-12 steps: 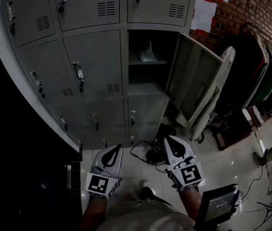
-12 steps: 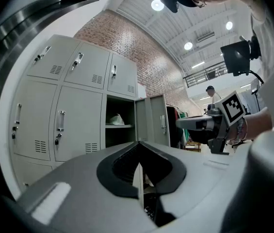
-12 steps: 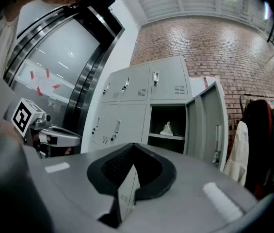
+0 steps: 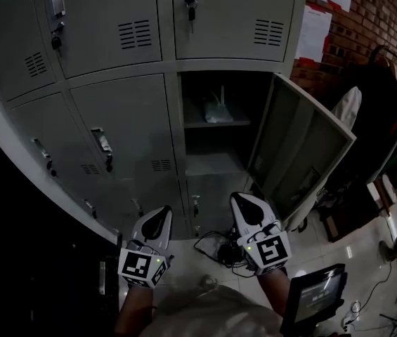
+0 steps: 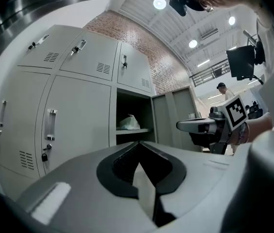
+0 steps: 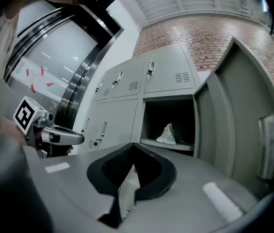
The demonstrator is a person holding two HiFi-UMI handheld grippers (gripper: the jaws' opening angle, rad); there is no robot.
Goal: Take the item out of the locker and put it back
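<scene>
- The left tool, at 7 o'clock in the head view, is clenched with nothing between its jaws.
- The right tool, at 5 o'clock, is likewise clenched and empty.
- The item, a pale crumpled bag, sits on the shelf inside the open locker compartment, at 12 o'clock from both tools and well apart from them.
- The door stands swung out at 2 o'clock.
- Cables lie on the floor between the tools.
</scene>
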